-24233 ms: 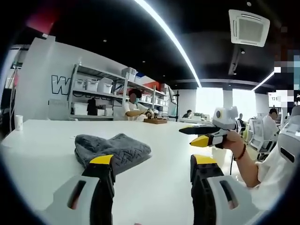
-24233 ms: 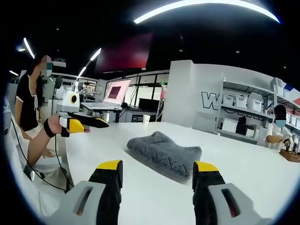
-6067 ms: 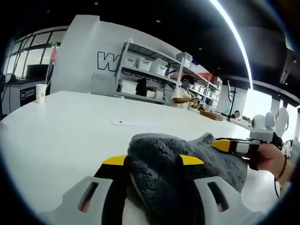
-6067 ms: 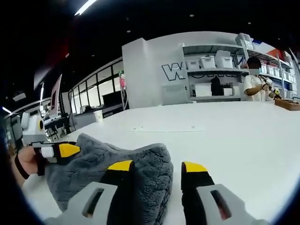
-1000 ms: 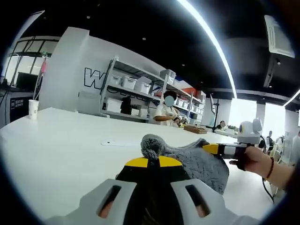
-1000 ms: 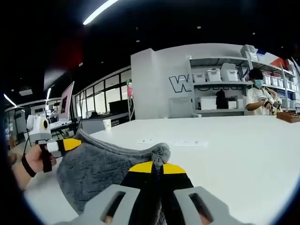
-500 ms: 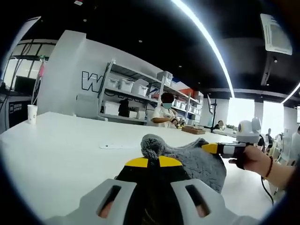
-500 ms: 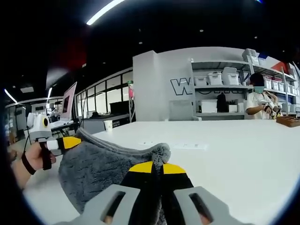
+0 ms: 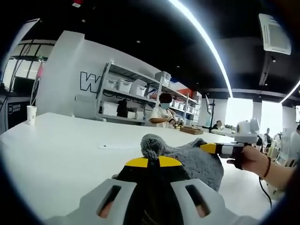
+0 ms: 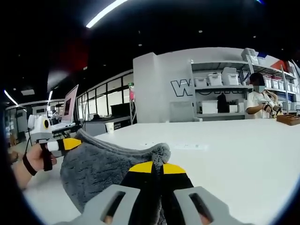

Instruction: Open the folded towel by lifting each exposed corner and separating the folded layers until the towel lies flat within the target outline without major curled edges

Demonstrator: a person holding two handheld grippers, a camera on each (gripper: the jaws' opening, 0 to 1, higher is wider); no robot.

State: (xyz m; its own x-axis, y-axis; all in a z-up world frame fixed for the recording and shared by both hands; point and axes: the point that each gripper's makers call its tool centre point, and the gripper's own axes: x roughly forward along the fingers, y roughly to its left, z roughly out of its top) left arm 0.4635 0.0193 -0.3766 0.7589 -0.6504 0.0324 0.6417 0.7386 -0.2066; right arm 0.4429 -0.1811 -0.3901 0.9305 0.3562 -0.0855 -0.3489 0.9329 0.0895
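The grey towel [image 9: 192,161] hangs stretched between my two grippers above the white table [image 9: 56,145]. In the left gripper view my left gripper [image 9: 153,162] is shut on one bunched corner, and the right gripper [image 9: 216,149], held by a hand, is shut on the far corner. From the right gripper view, the towel [image 10: 96,168] sags to the left in front of me. There my right gripper [image 10: 157,167] is shut on a corner, with the left gripper [image 10: 63,144] pinching the other end.
Shelving with white bins [image 9: 126,96] stands against the far wall, with a person [image 9: 161,112] beside it. A paper cup [image 9: 31,114] sits at the table's far left edge. A faint outline [image 10: 176,146] is marked on the table [image 10: 253,150].
Since six seconds ago both grippers have shut on towel corners and lifted it. Over the last second the views only drift slightly; the towel stays held taut.
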